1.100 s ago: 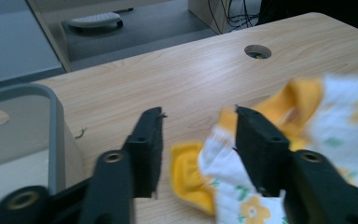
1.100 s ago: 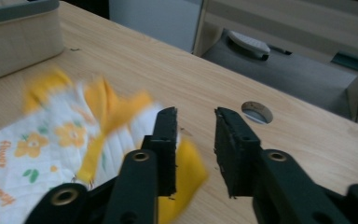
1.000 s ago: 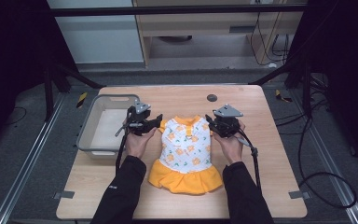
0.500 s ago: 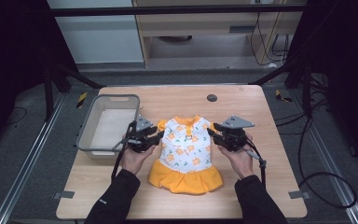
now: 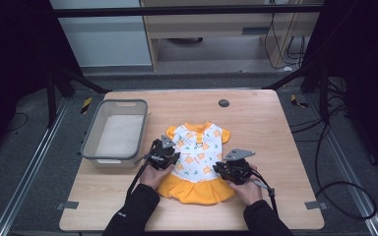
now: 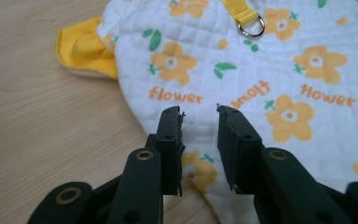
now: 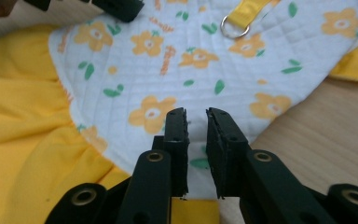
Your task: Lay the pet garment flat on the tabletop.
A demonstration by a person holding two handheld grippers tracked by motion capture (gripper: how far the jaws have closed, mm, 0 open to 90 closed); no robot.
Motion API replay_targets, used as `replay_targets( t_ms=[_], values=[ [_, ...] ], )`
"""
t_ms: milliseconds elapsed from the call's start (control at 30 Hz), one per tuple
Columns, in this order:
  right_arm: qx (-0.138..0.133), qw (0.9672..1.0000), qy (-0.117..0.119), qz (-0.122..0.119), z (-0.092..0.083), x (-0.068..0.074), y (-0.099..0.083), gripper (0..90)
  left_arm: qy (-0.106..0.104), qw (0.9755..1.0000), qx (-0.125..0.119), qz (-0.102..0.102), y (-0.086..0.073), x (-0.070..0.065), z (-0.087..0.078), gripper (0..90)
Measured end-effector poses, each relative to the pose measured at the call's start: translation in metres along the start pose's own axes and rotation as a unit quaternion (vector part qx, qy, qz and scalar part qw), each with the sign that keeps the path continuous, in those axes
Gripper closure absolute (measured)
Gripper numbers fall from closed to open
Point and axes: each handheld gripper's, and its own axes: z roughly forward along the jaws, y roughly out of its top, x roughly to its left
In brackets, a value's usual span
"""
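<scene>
Lying flat, the dress [image 5: 197,157] sits between both slightly parted tools.

Table [image 5: 275,128]: bare wood across the right of the frame and along the far edge, open to passage. A small dark disc [image 5: 223,103] sits near the far edge, centre. Grey bin [image 5: 114,132] blocks the left side, walls raised. Dress [image 5: 197,162] lies flat at centre. Left gripper [image 5: 163,153] stands in the narrow lane between bin and dress; right gripper [image 5: 232,168] sits at the dress's right edge. Near-edge corners are bare.
</scene>
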Motion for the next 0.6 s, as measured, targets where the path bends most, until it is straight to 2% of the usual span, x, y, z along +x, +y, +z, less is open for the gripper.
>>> replay_targets(
  t_ms=[67,233,333,467,533,600],
  values=[
    [0.014,0.9998,0.011,-0.003,0.004,0.003,-0.004,82.4,-0.003,1.0,-0.002,-0.003,-0.007,0.001,0.0,69.6],
    [0.035,0.9991,0.021,-0.007,0.007,0.005,-0.01,87.3,-0.004,0.9999,-0.003,-0.01,-0.009,-0.001,-0.002,69.3],
    [0.04,0.999,0.016,-0.011,0.005,0.002,-0.01,89.6,-0.005,0.9998,-0.01,-0.013,-0.013,-0.006,-0.004,69.1],
    [0.044,0.999,0.007,-0.01,0.002,-0.002,-0.011,89.8,-0.002,1.0,-0.007,-0.005,-0.014,-0.012,-0.005,68.3],
    [0.045,0.9989,0.008,-0.009,0.0,-0.004,-0.012,89.8,-0.002,1.0,-0.008,-0.002,-0.014,-0.012,-0.005,67.4],
    [0.046,0.9989,0.01,-0.009,-0.001,-0.003,-0.013,89.7,-0.007,0.9999,-0.012,-0.009,-0.014,-0.009,-0.004,67.1]
  ],
)
